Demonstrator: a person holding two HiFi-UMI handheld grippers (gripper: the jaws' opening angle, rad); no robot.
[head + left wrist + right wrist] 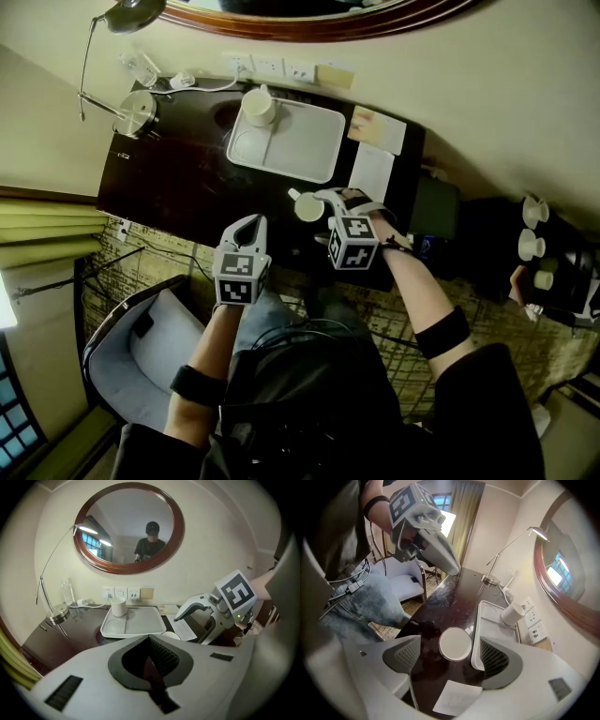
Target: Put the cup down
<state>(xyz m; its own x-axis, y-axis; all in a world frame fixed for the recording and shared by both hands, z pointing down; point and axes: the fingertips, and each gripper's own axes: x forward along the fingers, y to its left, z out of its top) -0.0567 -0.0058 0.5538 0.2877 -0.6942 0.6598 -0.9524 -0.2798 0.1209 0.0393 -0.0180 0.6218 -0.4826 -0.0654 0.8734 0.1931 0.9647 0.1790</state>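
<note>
**Cup (455, 643) upright just beside tray (300, 141).**
Axis vertical, mouth up; right tongs (450, 656) spread astride it, untouching; left tongs (152, 660) closed, empty.

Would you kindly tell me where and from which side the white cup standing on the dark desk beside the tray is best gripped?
Grip its round side wall just under the rim, coming down from above: the cup stands upright, mouth up, on the desk, and the right gripper straddles it with jaws open. Mind the tray close beside it.
</note>
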